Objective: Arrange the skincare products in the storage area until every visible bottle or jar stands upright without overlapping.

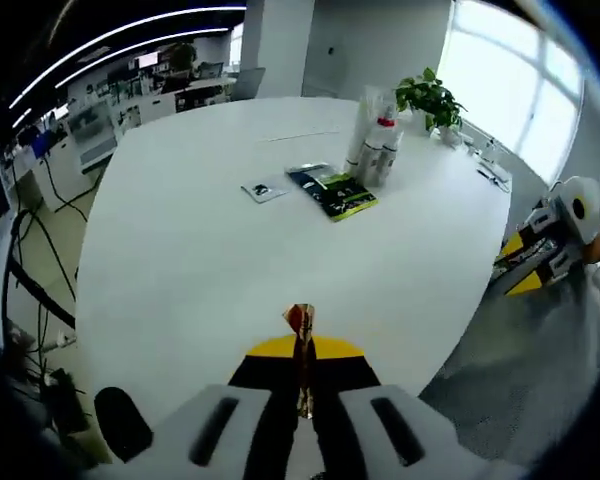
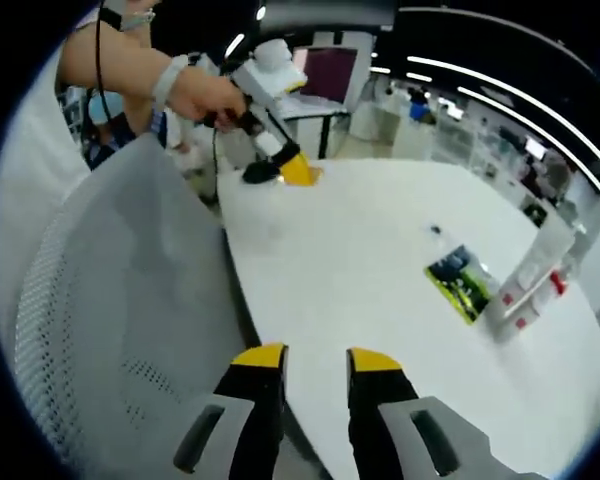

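Here the skincare bottles (image 1: 373, 145) stand clustered upright at the far right of the round white table (image 1: 200, 250), just beyond a dark green-edged packet (image 1: 332, 192); a small flat sachet (image 1: 263, 190) lies to its left. A potted plant (image 1: 432, 98) sits behind the bottles. The left gripper (image 1: 302, 372) is closed on a thin reddish-brown strip (image 1: 301, 345). The right gripper view shows the bottles (image 2: 528, 275) at far right, a grey mesh chair (image 2: 110, 290) alongside the table, and the right gripper (image 2: 315, 362) with jaws parted, holding nothing.

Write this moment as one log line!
left claw: shut on small red-gold packet | right claw: open | tall white bottles: upright on round white table
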`<state>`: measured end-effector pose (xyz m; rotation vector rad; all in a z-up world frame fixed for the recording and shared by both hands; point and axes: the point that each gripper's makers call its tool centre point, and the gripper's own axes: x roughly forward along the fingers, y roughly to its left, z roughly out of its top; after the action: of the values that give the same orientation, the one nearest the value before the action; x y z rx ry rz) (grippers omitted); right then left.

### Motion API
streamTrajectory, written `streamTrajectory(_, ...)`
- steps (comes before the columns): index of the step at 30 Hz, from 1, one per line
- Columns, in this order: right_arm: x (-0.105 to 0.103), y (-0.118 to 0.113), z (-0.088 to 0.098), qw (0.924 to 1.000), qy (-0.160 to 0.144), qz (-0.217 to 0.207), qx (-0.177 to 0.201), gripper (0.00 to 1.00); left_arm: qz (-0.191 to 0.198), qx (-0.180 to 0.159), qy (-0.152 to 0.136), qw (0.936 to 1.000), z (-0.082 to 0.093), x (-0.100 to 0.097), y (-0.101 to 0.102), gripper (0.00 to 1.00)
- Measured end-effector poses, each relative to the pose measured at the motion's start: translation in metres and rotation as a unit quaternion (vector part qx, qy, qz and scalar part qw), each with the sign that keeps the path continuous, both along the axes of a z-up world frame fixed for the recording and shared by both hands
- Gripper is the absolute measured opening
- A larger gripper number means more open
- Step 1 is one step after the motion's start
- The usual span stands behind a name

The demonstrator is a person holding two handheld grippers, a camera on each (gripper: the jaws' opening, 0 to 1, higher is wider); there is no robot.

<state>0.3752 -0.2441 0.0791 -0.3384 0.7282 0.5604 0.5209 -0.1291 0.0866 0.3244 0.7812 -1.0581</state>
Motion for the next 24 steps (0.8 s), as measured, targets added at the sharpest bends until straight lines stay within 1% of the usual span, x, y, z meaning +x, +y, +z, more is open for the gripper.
streamTrajectory(2, -0.001, 0.007, 0.005, 0.9999, -0.006, 0.012, 0.009, 0.24, 0.003, -0.007, 0.010, 0.9999, 0.008, -0.019, -0.003, 0.00)
streamTrajectory(3, -0.002, 0.010, 0.007, 0.9997, -0.009, 0.017, 0.014, 0.24, 0.004, -0.008, 0.006, 0.9999, 0.012, -0.027, -0.005, 0.00)
streamTrajectory(4, -0.002, 0.012, 0.009, 0.9995, -0.014, 0.023, 0.017, 0.24, 0.006, -0.008, -0.011, 0.9999, 0.016, -0.036, -0.006, 0.00)
streamTrajectory(5, -0.003, 0.013, 0.010, 0.9993, -0.017, 0.027, 0.018, 0.24, 0.002, -0.007, -0.017, 0.9998, 0.017, -0.044, -0.009, 0.00)
streamTrajectory(6, -0.004, 0.015, 0.010, 0.9991, -0.018, 0.033, 0.019, 0.24, -0.008, -0.002, -0.030, 0.9995, 0.018, -0.056, -0.013, 0.00)
streamTrajectory(8, -0.005, 0.020, 0.013, 0.9985, -0.022, 0.043, 0.027, 0.24, -0.028, 0.017, -0.064, 0.9974, 0.015, -0.069, -0.017, 0.00)
streamTrajectory(9, -0.005, 0.022, 0.015, 0.9982, -0.025, 0.047, 0.028, 0.24, -0.032, 0.020, -0.072, 0.9967, 0.014, -0.074, -0.019, 0.00)
streamTrajectory(10, -0.005, 0.023, 0.016, 0.9979, -0.027, 0.051, 0.031, 0.24, -0.034, 0.021, -0.074, 0.9965, 0.012, -0.080, -0.021, 0.00)
streamTrajectory(12, -0.007, 0.027, 0.017, 0.9972, -0.029, 0.059, 0.036, 0.23, -0.025, 0.015, -0.080, 0.9964, 0.008, -0.088, -0.027, 0.00)
streamTrajectory(13, -0.007, 0.028, 0.018, 0.9969, -0.032, 0.063, 0.035, 0.23, -0.036, 0.031, -0.092, 0.9946, 0.005, -0.088, -0.027, 0.00)
streamTrajectory(14, -0.007, 0.029, 0.019, 0.9966, -0.034, 0.066, 0.037, 0.23, -0.038, 0.043, -0.110, 0.9923, 0.005, -0.086, -0.026, 0.00)
streamTrajectory(15, -0.008, 0.031, 0.020, 0.9961, -0.036, 0.070, 0.040, 0.23, -0.034, 0.042, -0.118, 0.9915, 0.005, -0.083, -0.027, 0.00)
streamTrajectory(17, -0.008, 0.032, 0.020, 0.9958, -0.039, 0.075, 0.035, 0.23, -0.017, 0.025, -0.126, 0.9916, 0.009, -0.078, -0.028, 0.00)
streamTrajectory(19, -0.009, 0.033, 0.020, 0.9957, -0.038, 0.077, 0.035, 0.23, -0.008, 0.031, -0.138, 0.9899, 0.006, -0.072, -0.026, 0.00)
streamTrajectory(20, -0.008, 0.033, 0.020, 0.9957, -0.039, 0.077, 0.034, 0.23, -0.006, 0.039, -0.145, 0.9886, 0.004, -0.070, -0.025, 0.00)
streamTrajectory(21, -0.008, 0.035, 0.022, 0.9952, -0.043, 0.080, 0.037, 0.23, -0.007, 0.056, -0.154, 0.9865, 0.001, -0.068, -0.022, 0.00)
streamTrajectory(22, -0.008, 0.035, 0.022, 0.9951, -0.044, 0.080, 0.037, 0.23, -0.010, 0.054, -0.153, 0.9866, 0.001, -0.071, -0.024, 0.00)
streamTrajectory(23, -0.008, 0.035, 0.022, 0.9952, -0.043, 0.079, 0.036, 0.23, -0.015, 0.051, -0.160, 0.9857, 0.003, -0.073, -0.024, 0.00)
streamTrajectory(24, -0.008, 0.034, 0.022, 0.9954, -0.042, 0.078, 0.036, 0.23, -0.028, 0.046, -0.172, 0.9836, 0.006, -0.074, -0.027, 0.00)
